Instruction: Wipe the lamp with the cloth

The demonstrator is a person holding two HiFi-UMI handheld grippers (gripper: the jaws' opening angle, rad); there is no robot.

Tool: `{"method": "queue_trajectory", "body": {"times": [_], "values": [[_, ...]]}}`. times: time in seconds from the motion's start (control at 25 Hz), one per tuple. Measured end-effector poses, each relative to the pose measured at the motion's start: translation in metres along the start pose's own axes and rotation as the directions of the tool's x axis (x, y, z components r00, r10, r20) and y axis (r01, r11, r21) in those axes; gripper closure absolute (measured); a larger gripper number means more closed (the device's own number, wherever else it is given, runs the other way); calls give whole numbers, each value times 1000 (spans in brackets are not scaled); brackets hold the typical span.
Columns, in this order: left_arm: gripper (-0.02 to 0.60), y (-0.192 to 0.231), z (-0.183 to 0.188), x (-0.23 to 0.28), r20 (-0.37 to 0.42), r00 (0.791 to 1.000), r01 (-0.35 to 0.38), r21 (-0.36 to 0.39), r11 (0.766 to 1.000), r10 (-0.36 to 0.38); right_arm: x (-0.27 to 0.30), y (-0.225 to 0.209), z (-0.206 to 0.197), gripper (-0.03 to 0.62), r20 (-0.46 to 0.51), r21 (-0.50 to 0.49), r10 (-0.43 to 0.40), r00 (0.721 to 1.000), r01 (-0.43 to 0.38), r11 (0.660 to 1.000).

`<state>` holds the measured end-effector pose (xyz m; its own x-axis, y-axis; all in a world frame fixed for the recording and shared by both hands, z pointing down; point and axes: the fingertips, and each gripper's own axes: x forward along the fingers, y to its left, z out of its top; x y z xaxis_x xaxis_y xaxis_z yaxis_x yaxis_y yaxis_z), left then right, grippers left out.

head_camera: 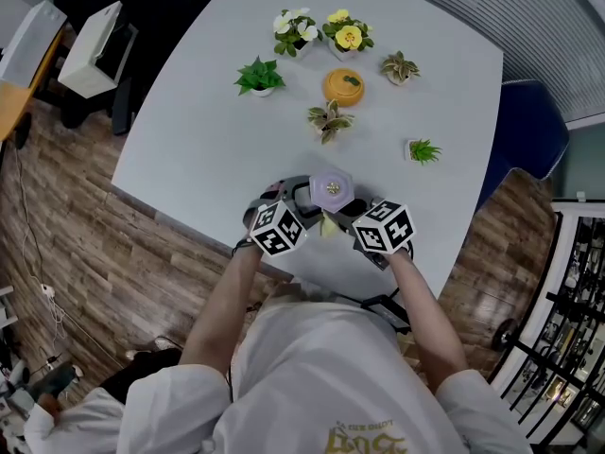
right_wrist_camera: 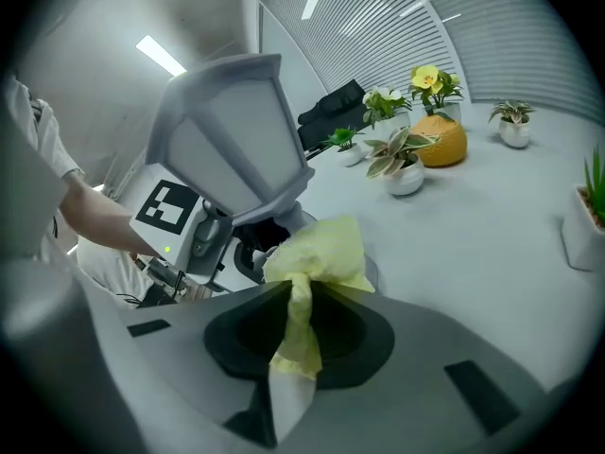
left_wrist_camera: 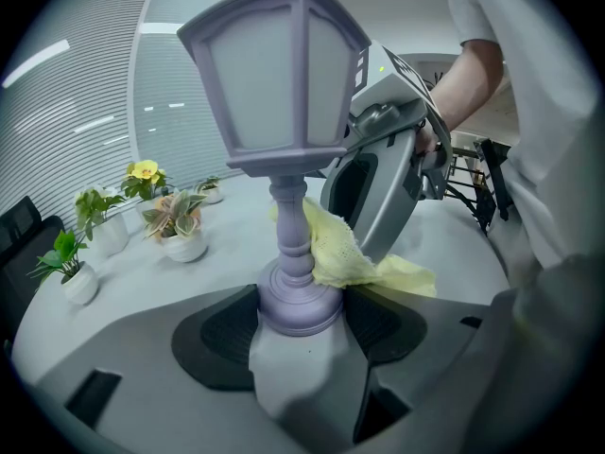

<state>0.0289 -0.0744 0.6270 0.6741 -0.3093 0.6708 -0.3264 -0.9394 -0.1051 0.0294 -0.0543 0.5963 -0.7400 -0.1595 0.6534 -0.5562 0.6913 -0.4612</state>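
Your left gripper (left_wrist_camera: 301, 322) is clamped on the round base of the lamp (left_wrist_camera: 280, 130). One jaw presses against each side of the base. The lamp stands upright in the left gripper view, with its lantern-shaped head above a thin turned stem. In the head view it is on the table (head_camera: 198, 149), close to the edge nearest you.

Your right gripper (right_wrist_camera: 295, 334) is closed on the yellow cloth (right_wrist_camera: 317, 253). A pinched strip of cloth runs between the jaws, and the rest bunches out ahead of them. The bunched part touches the lamp stem just above the base, on the side facing the right gripper.

In the head view the two grippers sit side by side. The lamp is between them and just ahead of them, and the cloth shows low in the gap.

Farther across the table, well apart from the lamp, there is a group of small potted plants (head_camera: 258, 76). An orange pot (head_camera: 343, 86) stands among them, and a yellow flower (head_camera: 348, 36) stands beyond it.
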Motion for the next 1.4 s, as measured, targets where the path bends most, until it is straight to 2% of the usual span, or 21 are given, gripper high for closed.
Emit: {"method": "queue_trajectory", "body": {"times": [0.28, 0.48, 0.68, 0.88, 1.28, 1.4], "values": [[285, 0, 0, 0, 1, 1000, 2, 0, 1000, -2, -2, 17, 8, 525, 69, -78, 69, 995, -64, 995], [285, 1, 0, 0, 3, 1000, 0, 0, 1000, 0, 5, 23, 15, 525, 90, -160, 51, 995, -36, 986], [285, 0, 1, -1, 1, 1000, 0, 0, 1000, 0, 5, 25, 16, 525, 96, -170, 36, 995, -20, 985], [285, 0, 1, 0, 3, 1000, 1, -1, 1000, -1, 4, 39, 28, 525, 154, -249, 71, 986, -30, 968], [285, -1, 0, -1, 1, 1000, -2, 2, 1000, 2, 8, 41, 25, 528, 135, -326, 72, 988, -25, 945], [285, -1, 0, -1, 0, 1000, 0, 1, 1000, 0, 6, 34, 20, 528, 129, -307, 68, 989, -25, 951]]}}
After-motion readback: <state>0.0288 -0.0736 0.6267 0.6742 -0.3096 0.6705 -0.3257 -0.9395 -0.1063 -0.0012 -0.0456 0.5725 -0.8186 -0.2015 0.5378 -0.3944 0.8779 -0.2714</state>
